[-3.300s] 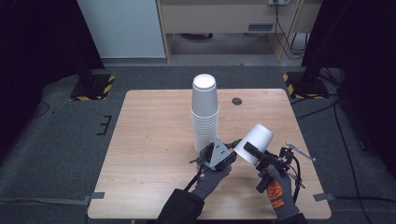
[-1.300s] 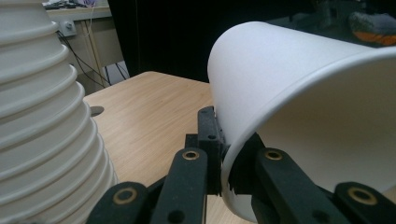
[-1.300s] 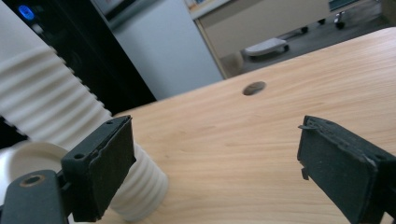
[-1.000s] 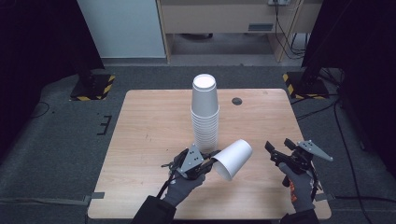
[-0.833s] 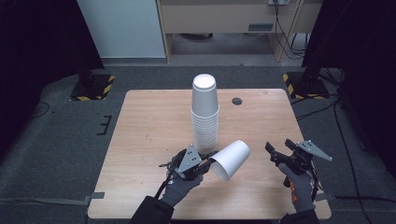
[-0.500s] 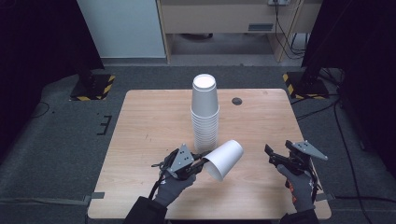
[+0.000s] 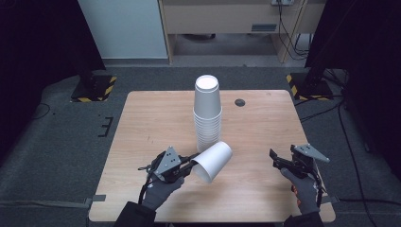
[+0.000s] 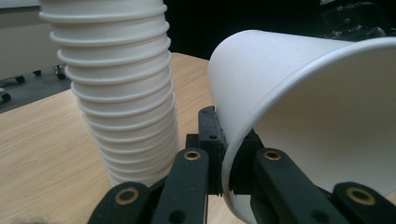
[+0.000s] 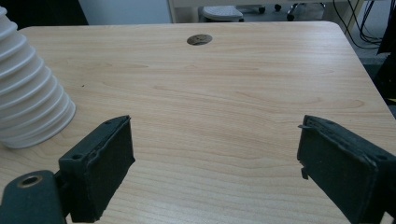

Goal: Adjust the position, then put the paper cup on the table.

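Left gripper [image 7: 189, 164] pinches cup [image 7: 213, 161] rim, just near of stack [image 7: 208, 113]. Right gripper [image 7: 279, 163] wide open, empty, near table [image 7: 142, 123] right edge.

No legible text, labels, brand marks or numbers anywhere. Paper cups [image 7: 208, 113] plain white, no print; bench [image 7: 156, 118] bare wood grain. Only sign-type markings: yellow/black hazard stripes on stand bases [image 7: 94, 89] at L & R rear corners of the floor, no wording on them.
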Demonstrator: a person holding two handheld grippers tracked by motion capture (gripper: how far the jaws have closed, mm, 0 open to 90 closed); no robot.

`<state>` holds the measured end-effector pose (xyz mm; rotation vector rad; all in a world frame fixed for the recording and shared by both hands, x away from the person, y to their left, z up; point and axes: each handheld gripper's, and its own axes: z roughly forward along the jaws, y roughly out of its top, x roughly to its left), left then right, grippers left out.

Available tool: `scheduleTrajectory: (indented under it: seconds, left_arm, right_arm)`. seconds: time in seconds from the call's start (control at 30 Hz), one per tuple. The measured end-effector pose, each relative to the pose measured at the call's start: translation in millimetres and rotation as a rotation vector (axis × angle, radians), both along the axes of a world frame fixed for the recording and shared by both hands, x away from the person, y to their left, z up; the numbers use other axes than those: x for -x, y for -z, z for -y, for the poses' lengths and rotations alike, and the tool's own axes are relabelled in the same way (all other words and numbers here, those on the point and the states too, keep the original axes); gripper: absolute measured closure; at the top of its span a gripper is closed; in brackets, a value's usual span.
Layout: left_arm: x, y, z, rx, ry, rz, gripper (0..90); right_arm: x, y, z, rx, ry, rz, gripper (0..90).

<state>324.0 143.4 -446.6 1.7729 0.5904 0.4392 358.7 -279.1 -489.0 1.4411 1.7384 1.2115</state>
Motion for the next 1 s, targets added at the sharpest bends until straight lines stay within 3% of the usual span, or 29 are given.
scheduleTrajectory:
  seconds: [0.67,1.0]
  left_arm:
    - [23.1,-5.8,-75.3,-0.021,-0.123,-0.033,85.9]
    - [19.0,-7.6,-106.1,-0.022,-0.229,-0.04,86.0]
  right_arm:
    - [-0.9,6.4,-0.5,0.017,-0.014,-0.04,10.7]
    - [-1.6,11.2,-3.5,0.093,-0.039,-0.063,10.2]
